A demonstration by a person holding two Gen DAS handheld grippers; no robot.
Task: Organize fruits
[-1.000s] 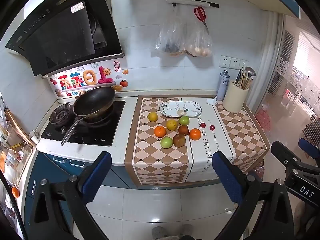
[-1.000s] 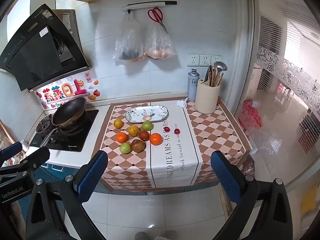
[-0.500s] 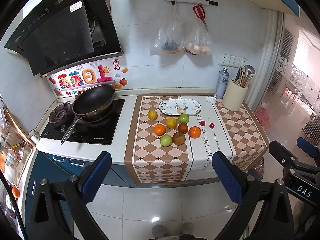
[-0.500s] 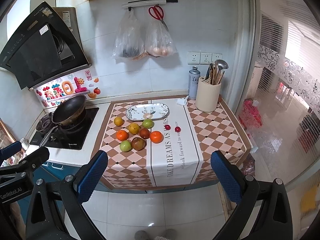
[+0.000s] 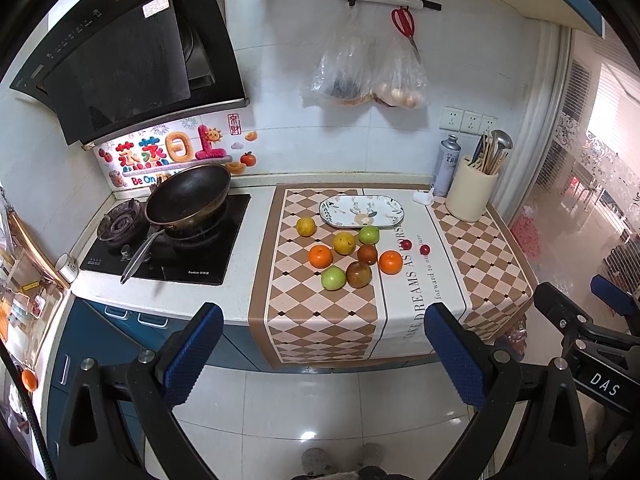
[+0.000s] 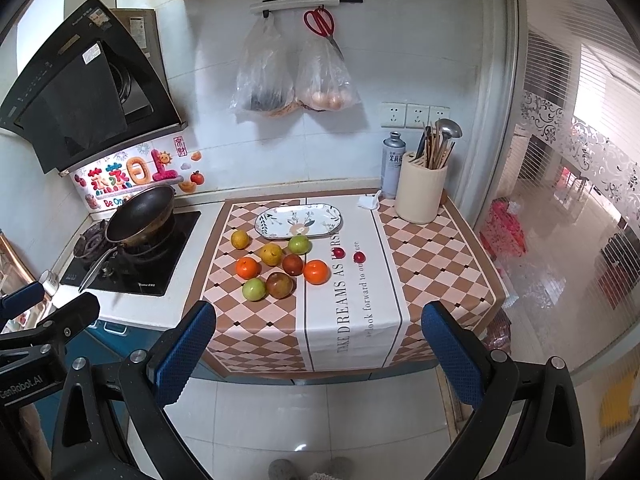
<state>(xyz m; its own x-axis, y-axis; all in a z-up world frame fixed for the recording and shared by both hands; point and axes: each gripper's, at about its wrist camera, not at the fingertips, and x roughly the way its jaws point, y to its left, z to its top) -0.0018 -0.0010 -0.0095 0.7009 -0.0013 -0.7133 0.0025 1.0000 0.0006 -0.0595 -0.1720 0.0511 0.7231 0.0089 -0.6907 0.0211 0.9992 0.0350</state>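
Several fruits lie loose on a checked cloth (image 5: 320, 320) over the counter: two oranges (image 5: 320, 256) (image 6: 317, 271), green apples (image 5: 333, 277) (image 6: 299, 244), brown fruits (image 5: 359, 274), yellow fruits (image 5: 305, 226) and two small red ones (image 5: 406, 244) (image 6: 359, 257). An oval patterned plate (image 5: 362, 211) (image 6: 299, 221) lies behind them with nothing on it. My left gripper (image 5: 324, 350) and right gripper (image 6: 320, 344) are both open, held over the floor in front of the counter, well short of the fruit and holding nothing.
A black pan (image 5: 188, 200) sits on the stove at the left. A cream utensil holder (image 5: 472, 196) and a spray can (image 5: 445, 166) stand at the back right. Two plastic bags (image 6: 296, 80) and red scissors (image 6: 320, 26) hang on the wall. A glass door is on the right.
Both grippers have drifted slightly closer to the counter, so the fruit and cloth appear a little larger. Nothing on the counter has moved.
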